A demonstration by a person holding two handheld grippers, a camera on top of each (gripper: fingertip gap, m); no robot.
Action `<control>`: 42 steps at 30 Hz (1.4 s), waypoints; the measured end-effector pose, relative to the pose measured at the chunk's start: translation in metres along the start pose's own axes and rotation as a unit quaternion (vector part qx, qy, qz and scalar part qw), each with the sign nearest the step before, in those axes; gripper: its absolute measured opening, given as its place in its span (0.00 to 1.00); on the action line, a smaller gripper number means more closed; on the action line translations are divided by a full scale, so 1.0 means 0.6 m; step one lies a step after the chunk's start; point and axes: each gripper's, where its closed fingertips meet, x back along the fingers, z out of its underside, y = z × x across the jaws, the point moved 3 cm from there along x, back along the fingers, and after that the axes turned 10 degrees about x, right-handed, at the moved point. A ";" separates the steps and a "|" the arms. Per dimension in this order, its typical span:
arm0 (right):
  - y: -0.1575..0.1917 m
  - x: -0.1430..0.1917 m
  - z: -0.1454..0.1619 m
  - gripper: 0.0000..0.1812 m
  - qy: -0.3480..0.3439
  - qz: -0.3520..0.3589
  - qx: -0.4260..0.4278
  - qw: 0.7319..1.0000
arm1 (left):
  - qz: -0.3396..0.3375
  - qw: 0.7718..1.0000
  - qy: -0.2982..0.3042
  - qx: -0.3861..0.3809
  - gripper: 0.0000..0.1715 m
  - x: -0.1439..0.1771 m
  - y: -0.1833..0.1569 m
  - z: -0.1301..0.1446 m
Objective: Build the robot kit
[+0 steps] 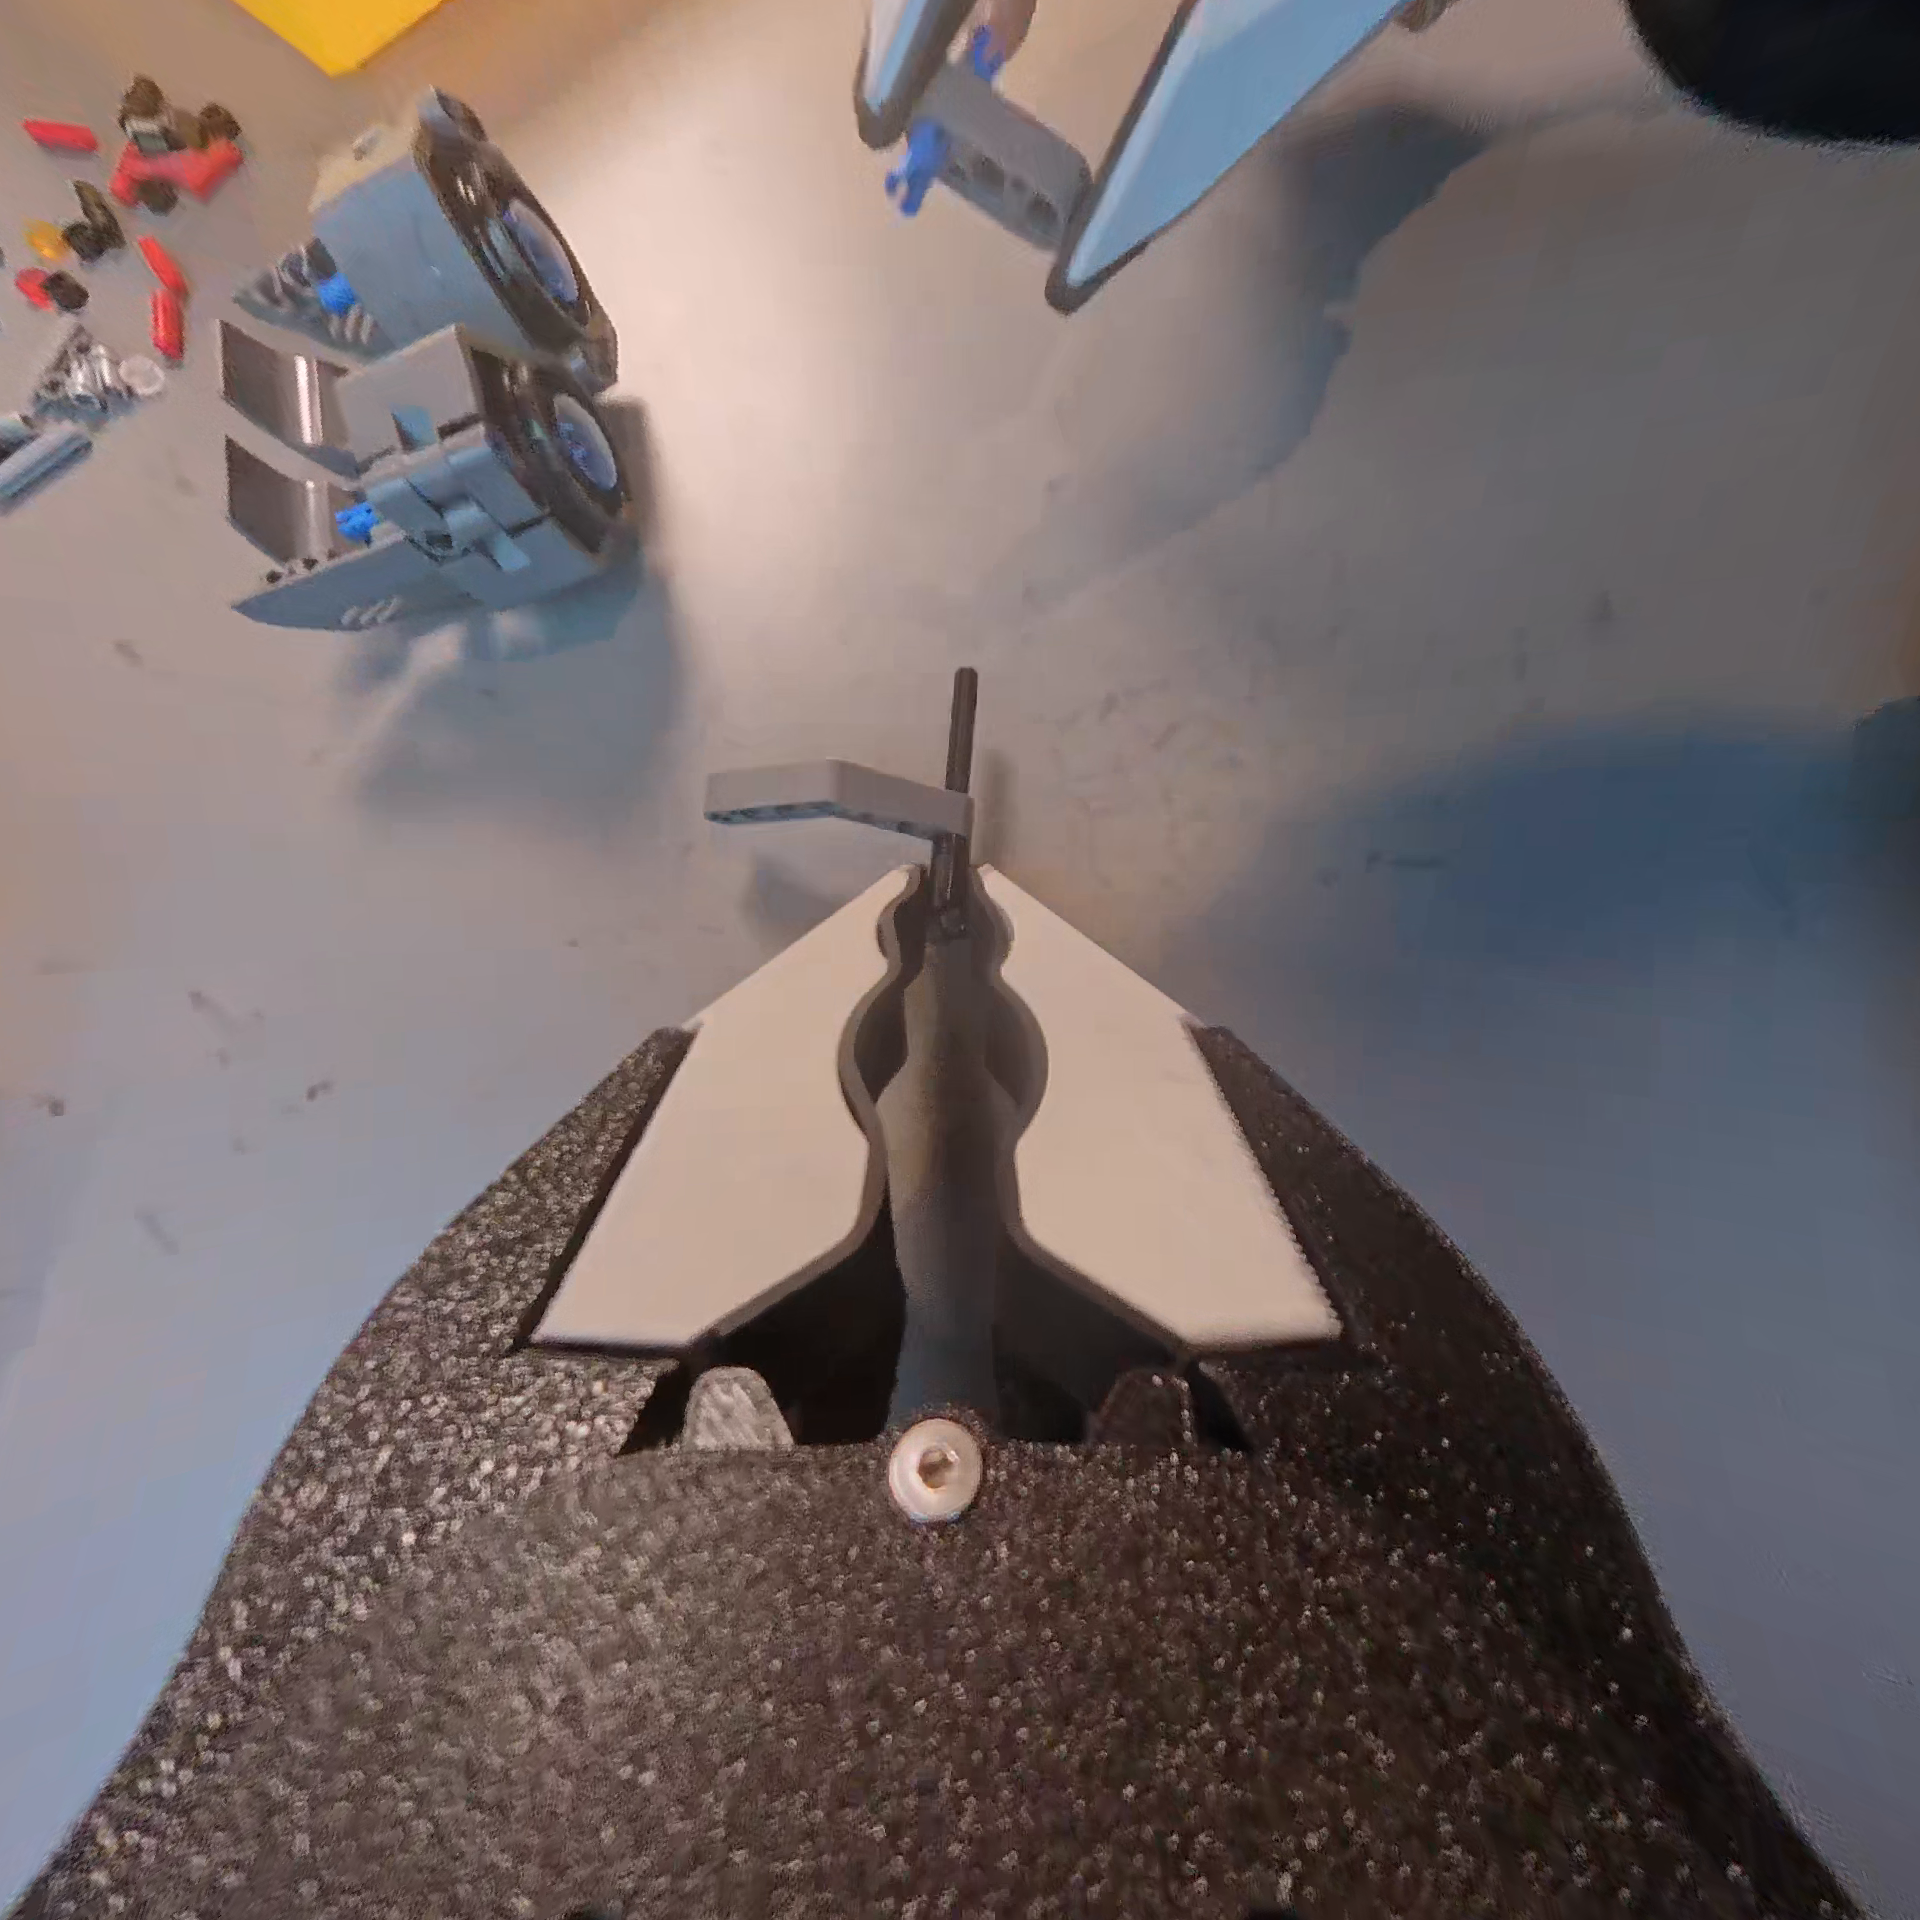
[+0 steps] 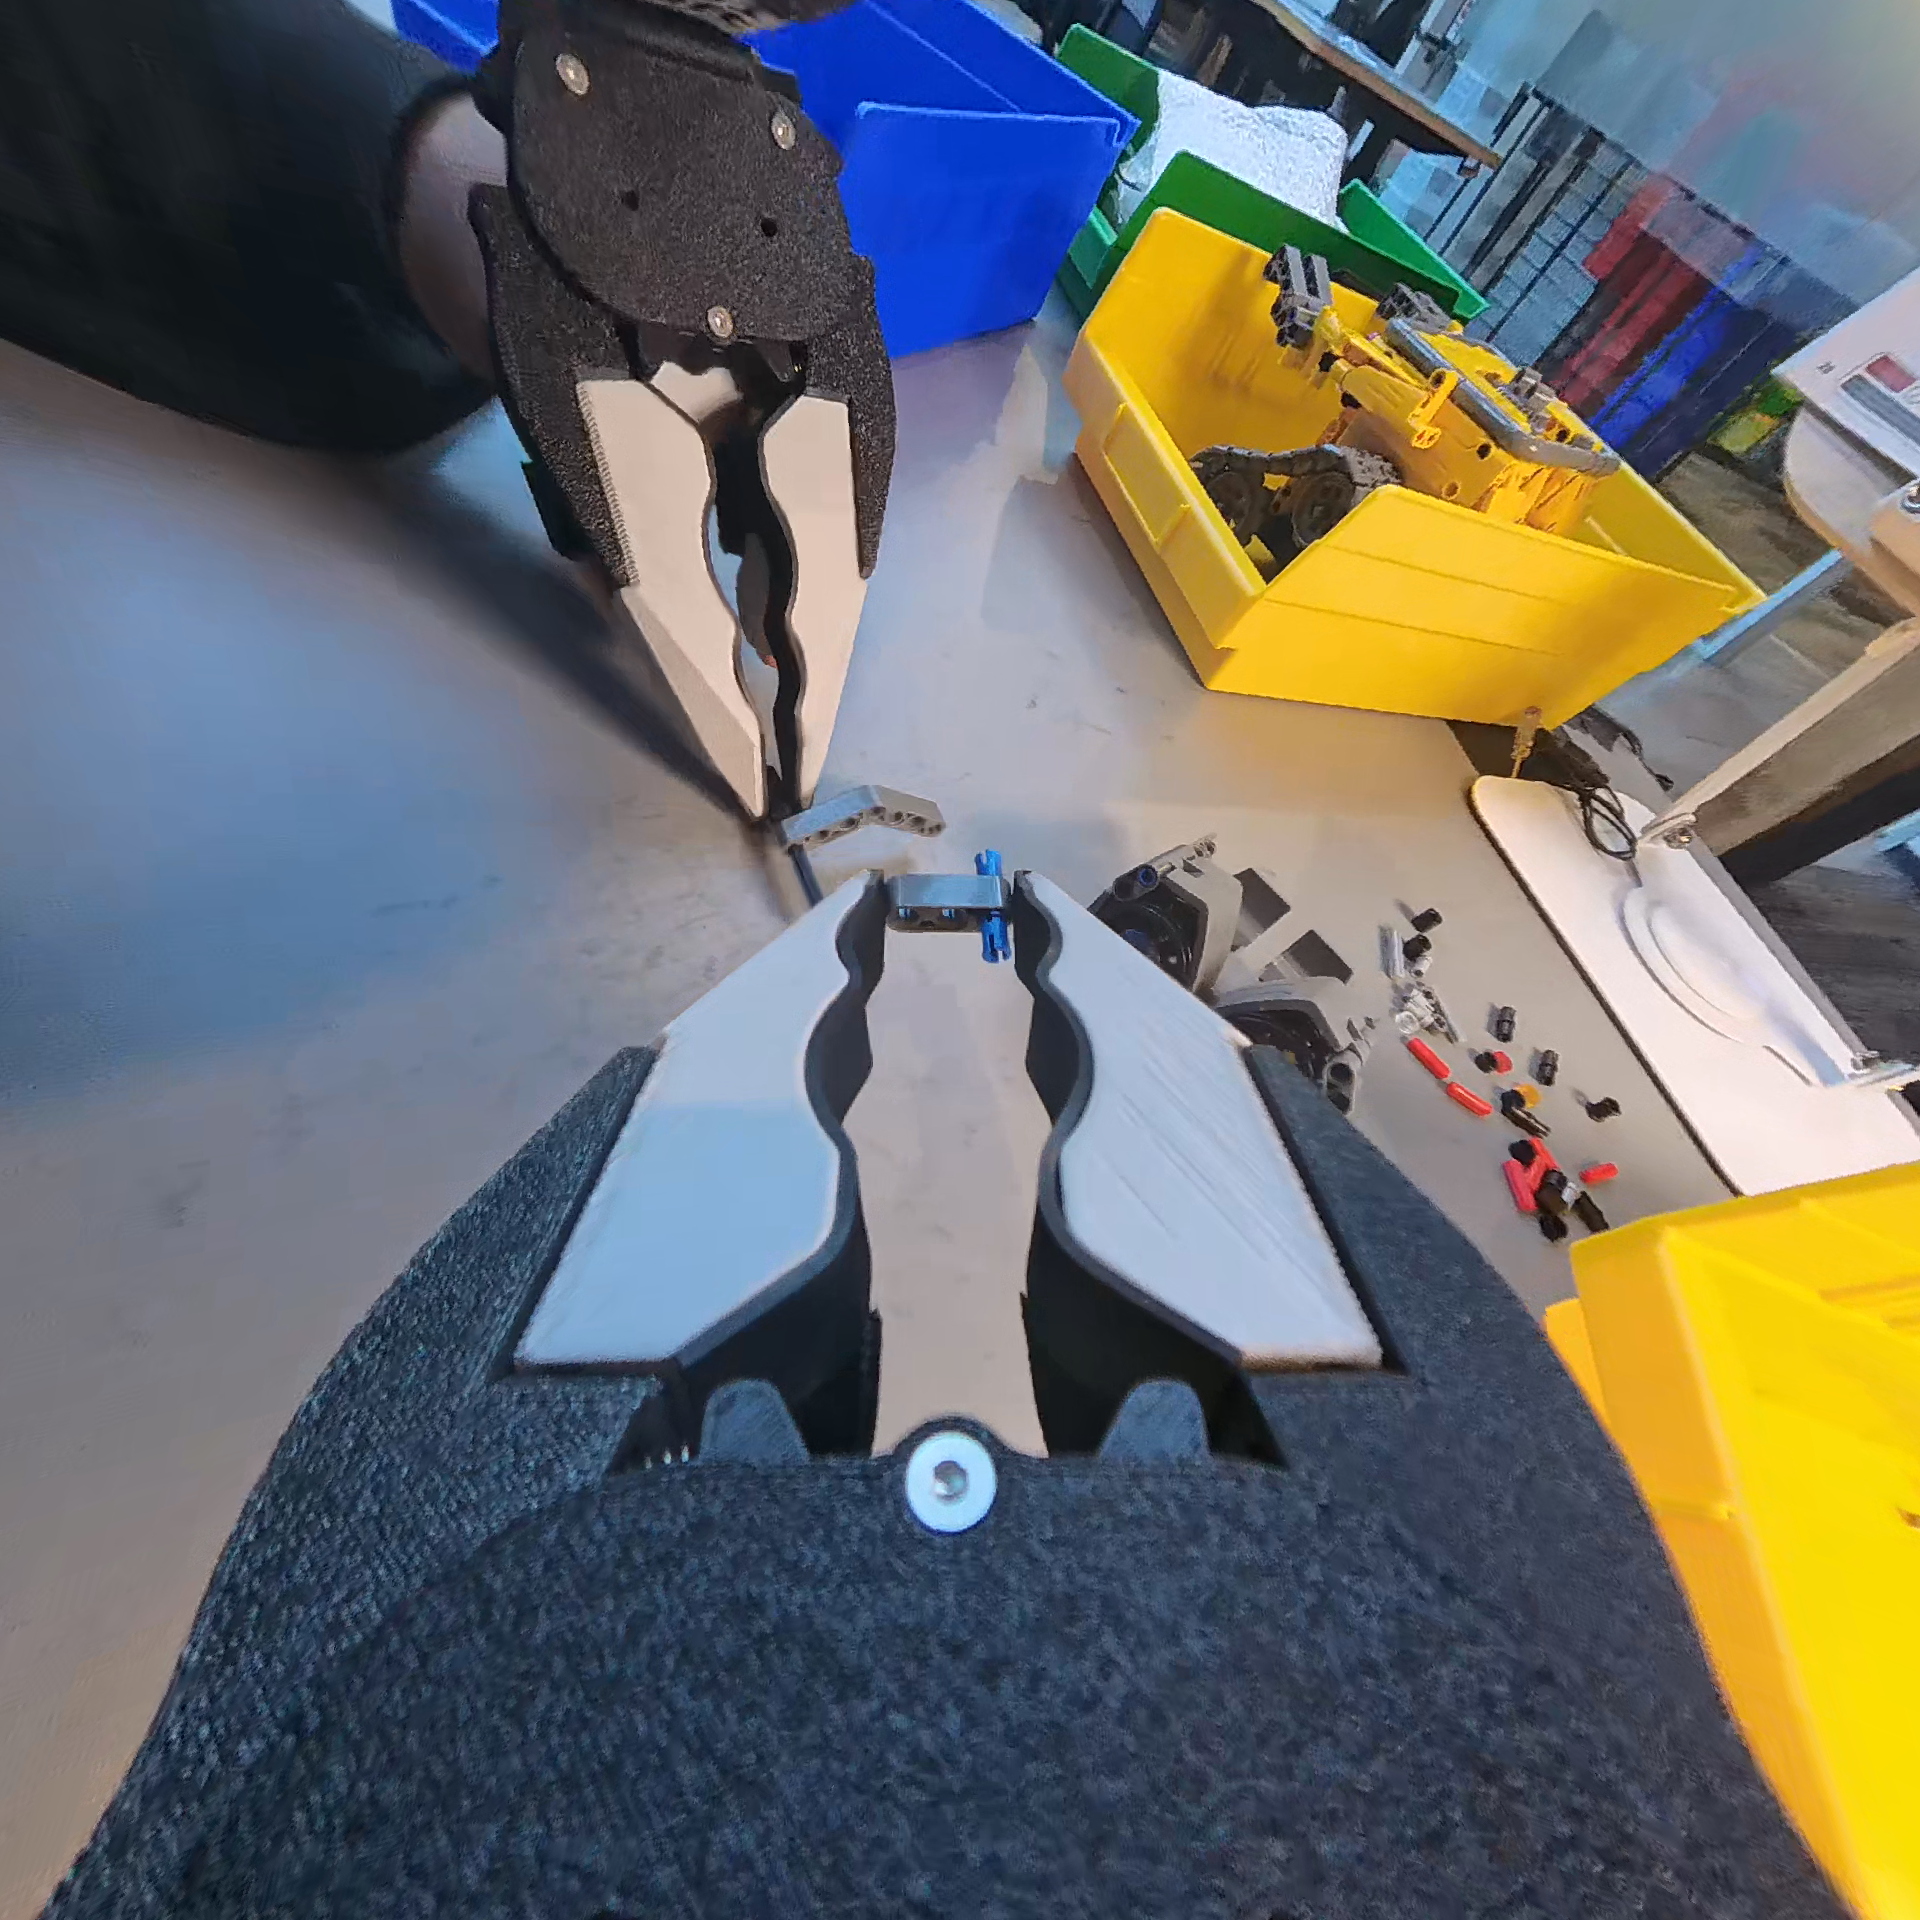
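Black axle (image 1: 958,774), passing through a grey angled beam (image 1: 831,802), is clamped in our left gripper (image 1: 948,883) above the counter (image 1: 1351,727); our right gripper (image 2: 948,902) is clamped on a short grey beam (image 2: 943,896) with a blue pin (image 2: 989,906); grey wheeled assembly (image 1: 457,416) lies near.

Noted pale grey fingers (image 1: 769,1143) set in speckled black housing on left gripper (image 1: 948,883). Black rod (image 1: 962,758) through grey beam (image 1: 831,805). Right gripper (image 2: 948,904): grey fingers (image 2: 1174,1143), blue pin (image 2: 989,906) in grey block (image 2: 940,900). Logged yellow bin (image 2: 1455,613) with yellow-and-black toy vehicle (image 2: 1403,436), blue bin (image 2: 966,197), green bin (image 2: 1247,208), red and black small parts (image 2: 1527,1132) on grey table (image 2: 312,935).
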 end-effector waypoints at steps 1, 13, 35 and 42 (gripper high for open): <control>0.001 0.001 -0.001 0.13 -0.007 -0.007 -0.012 1.000 | 0.024 0.999 -0.027 0.006 0.04 0.006 -0.003 -0.011; 0.021 0.013 -0.017 0.13 -0.080 -0.098 -0.097 0.987 | 0.131 0.985 -0.109 -0.038 0.04 0.030 -0.037 -0.070; 0.052 -0.007 -0.006 0.13 -0.047 -0.127 -0.034 0.990 | 0.164 0.985 -0.042 0.017 0.04 0.020 -0.058 -0.042; 0.074 -0.021 -0.011 0.13 -0.003 -0.137 0.002 0.991 | 0.198 0.979 -0.035 0.039 0.04 0.006 -0.073 -0.040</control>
